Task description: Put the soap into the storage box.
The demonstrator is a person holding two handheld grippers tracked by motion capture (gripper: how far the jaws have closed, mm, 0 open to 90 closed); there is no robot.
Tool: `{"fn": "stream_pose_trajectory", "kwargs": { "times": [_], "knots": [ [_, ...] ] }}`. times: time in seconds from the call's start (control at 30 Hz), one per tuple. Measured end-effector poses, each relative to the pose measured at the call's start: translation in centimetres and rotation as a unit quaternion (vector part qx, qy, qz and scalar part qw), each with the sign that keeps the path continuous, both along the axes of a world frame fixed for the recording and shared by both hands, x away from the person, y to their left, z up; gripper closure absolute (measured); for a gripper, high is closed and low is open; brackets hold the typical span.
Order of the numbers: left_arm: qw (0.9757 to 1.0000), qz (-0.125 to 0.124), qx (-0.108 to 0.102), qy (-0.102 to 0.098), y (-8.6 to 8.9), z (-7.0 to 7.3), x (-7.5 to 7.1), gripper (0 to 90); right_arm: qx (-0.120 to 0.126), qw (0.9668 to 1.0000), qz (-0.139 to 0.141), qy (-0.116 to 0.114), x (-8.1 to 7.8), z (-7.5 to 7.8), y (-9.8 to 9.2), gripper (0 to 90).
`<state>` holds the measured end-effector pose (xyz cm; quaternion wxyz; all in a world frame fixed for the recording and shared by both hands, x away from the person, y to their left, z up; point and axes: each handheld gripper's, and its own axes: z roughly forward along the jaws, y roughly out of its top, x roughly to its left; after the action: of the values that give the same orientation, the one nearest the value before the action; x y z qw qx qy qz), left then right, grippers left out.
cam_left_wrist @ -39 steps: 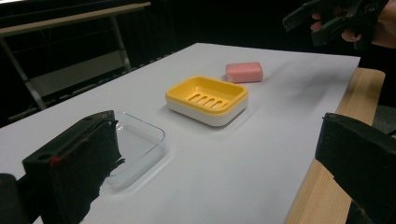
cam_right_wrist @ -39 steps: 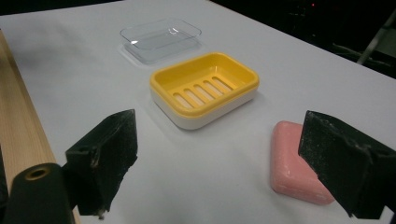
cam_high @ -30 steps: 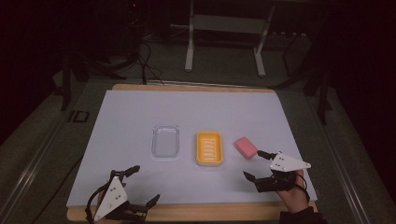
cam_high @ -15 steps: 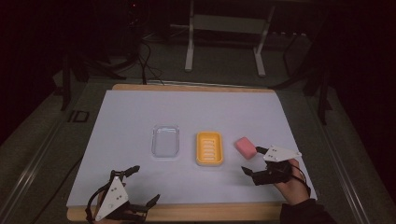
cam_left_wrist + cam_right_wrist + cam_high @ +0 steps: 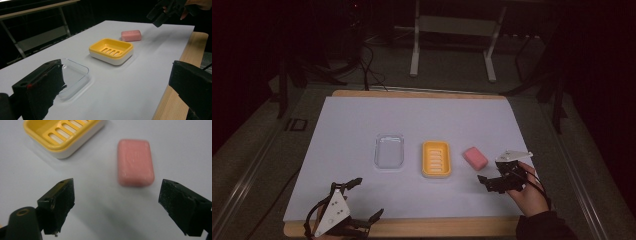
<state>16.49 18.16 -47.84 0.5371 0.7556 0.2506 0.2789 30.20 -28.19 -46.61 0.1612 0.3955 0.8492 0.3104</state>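
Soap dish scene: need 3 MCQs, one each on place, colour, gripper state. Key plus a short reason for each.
1. Where does the pink soap bar lie?
A. in the yellow soap dish
B. on the white sheet, right of the yellow soap dish
C. in the clear lid

2. What colour is the slotted tray of the soap dish?
A. yellow
B. blue
C. green

3. How is the right gripper set?
A. shut on the soap bar
B. shut on nothing
C. open, short of the soap bar

Key:
1 B, the high view shows the bar on the sheet, apart from the dish.
2 A, the left gripper view shows a yellow tray on a white base.
3 C, the right gripper view shows both jaws spread, with the bar beyond them, untouched.
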Motion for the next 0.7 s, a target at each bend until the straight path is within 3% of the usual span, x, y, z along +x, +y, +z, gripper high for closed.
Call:
{"fn": "stream_pose_trajectory", "kwargs": {
  "times": [0.03, 0.07, 0.2, 0.37, 0.5, 0.53, 0.57, 0.7],
  "knots": [
    [1.0000, 0.000, 0.002, 0.000, 0.0, 0.0, 0.0, 0.4, 0.009, 0.9992, -0.008, 0.038, 0.4, 0.0, -0.3, 13.6],
    [1.0000, 0.000, 0.002, 0.000, 0.0, 0.0, 0.0, 0.4, 0.010, 0.9986, -0.009, 0.052, 0.5, 0.1, -0.5, 13.6],
    [1.0000, -0.001, 0.003, 0.000, -0.1, 0.0, 0.0, 0.4, -0.010, 0.9961, -0.010, 0.087, 1.0, 0.0, -1.0, 13.9],
    [1.0000, -0.001, 0.003, 0.000, -0.1, -0.1, 0.1, 0.4, -0.053, 0.9878, -0.001, 0.146, 1.5, -0.2, -1.3, 14.9],
    [1.0000, -0.002, 0.005, 0.001, -0.1, -0.1, 0.1, 0.4, -0.071, 0.9791, -0.006, 0.190, 1.9, -0.3, -1.6, 15.1],
    [1.0000, -0.002, 0.005, 0.001, -0.1, -0.1, 0.1, 0.4, -0.071, 0.9791, -0.006, 0.190, 1.9, -0.3, -1.6, 15.1],
    [1.0000, -0.002, 0.006, 0.000, -0.1, -0.1, 0.1, 0.4, -0.084, 0.9729, -0.004, 0.216, 2.1, -0.5, -1.6, 15.1],
    [1.0000, -0.003, 0.005, 0.000, -0.2, -0.1, 0.0, 0.4, -0.111, 0.9622, 0.001, 0.248, 2.4, -0.9, -1.5, 14.5]
  ]
}}
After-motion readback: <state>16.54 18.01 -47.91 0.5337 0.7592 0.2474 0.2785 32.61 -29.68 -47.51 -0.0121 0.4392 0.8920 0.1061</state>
